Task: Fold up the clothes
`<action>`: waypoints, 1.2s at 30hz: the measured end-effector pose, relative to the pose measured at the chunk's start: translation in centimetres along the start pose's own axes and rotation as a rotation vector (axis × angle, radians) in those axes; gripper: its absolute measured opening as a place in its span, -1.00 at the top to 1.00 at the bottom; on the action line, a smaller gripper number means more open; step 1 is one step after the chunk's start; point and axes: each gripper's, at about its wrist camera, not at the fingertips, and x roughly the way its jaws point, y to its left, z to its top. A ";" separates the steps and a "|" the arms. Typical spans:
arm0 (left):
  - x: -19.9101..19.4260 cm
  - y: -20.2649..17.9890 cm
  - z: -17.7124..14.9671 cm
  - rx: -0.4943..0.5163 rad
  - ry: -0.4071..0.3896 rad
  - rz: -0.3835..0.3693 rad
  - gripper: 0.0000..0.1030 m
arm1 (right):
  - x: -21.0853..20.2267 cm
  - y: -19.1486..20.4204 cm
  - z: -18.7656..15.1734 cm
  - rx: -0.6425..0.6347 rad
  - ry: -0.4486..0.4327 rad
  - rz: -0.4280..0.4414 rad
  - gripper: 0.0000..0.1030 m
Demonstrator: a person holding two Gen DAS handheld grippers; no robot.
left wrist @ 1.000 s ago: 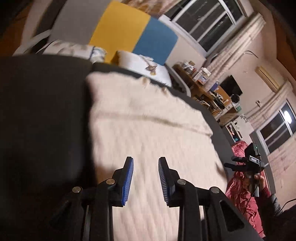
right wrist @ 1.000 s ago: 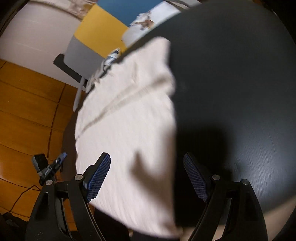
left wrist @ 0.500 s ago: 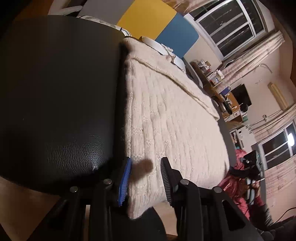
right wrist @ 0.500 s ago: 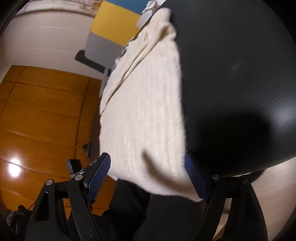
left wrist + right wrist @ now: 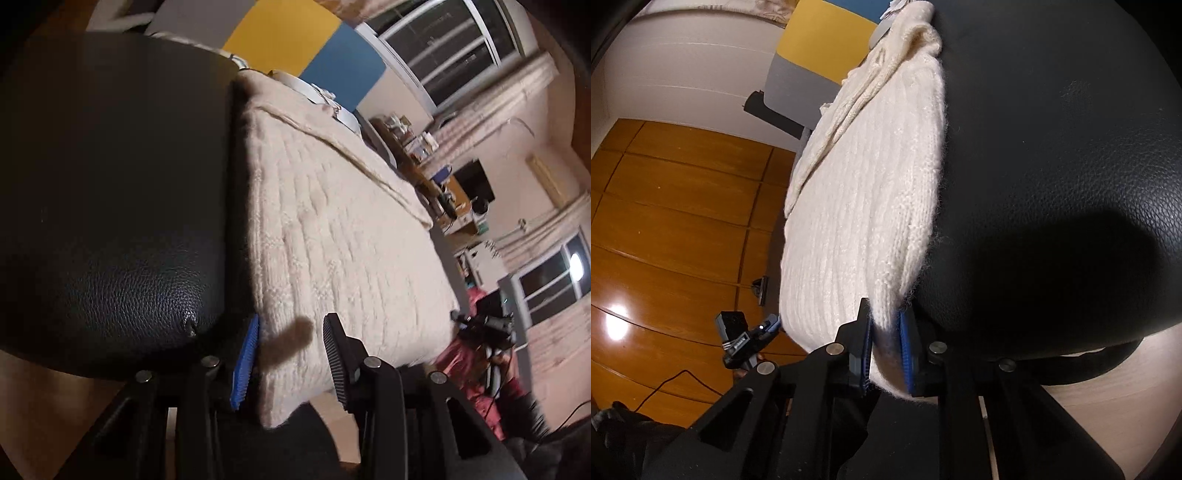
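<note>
a black leather-look seat (image 5: 110, 221) fills most of both views, and the cream knit sweater (image 5: 351, 240) lies flat along it, its near hem hanging just over the seat's front edge. it already reads as a long, narrow panel with one layer doubled near the far end, so a lengthwise fold looks done; the crosswise fold, near hem carried toward the far end, looks like what is left.

the right gripper (image 5: 886, 347) is at the near right corner of the sweater (image 5: 871, 206), jaws closing with the blue pads pinching the hem between them, so that corner is taken.

the left gripper (image 5: 291, 354) sits at the near left corner, jaws spread and opening, the hem's corner lying between them but not pressed; one blue pad is just beside the knit's edge. this corner is not yet gripped.

by my reading the fold cannot start until the left side bites too.
</note>
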 end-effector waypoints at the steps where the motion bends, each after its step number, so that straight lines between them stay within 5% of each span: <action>1: 0.0 -0.3 -0.1 0.008 0.000 0.000 0.30 | 0.1 0.1 0.0 -0.012 0.000 0.001 0.69; 5: 0.3 -1.3 -0.7 0.059 0.015 -0.009 0.32 | -0.3 0.0 -0.4 -0.027 -0.009 0.011 0.68; 7: 0.5 -1.3 -0.8 0.057 0.012 0.012 0.51 | -0.3 -0.3 -0.3 -0.005 -0.002 0.020 0.69; 8: 0.6 -1.2 -0.7 0.055 0.009 0.026 0.81 | -0.3 -0.1 -0.3 -0.006 -0.002 0.010 0.73; 11: 0.4 -0.7 -0.9 -0.001 -0.033 0.012 0.85 | -0.1 0.9 -0.4 -0.049 -0.014 -0.044 0.75; 16: -0.4 -0.5 -0.9 -0.104 -0.098 -0.170 0.86 | -0.2 2.5 -0.8 -0.101 -0.033 -0.100 0.74; 22: -1.4 -1.9 1.3 -0.089 -0.120 -0.352 0.85 | -0.4 3.0 -0.4 -0.094 -0.075 0.040 0.74; 29: -2.7 -3.3 6.6 -0.054 -0.225 -0.442 0.85 | -0.9 4.1 1.4 -0.069 -0.146 0.150 0.74; 36: -1.0 -4.2 16.0 -0.023 -0.305 -0.459 0.85 | -0.8 7.4 7.5 -0.108 -0.244 0.197 0.74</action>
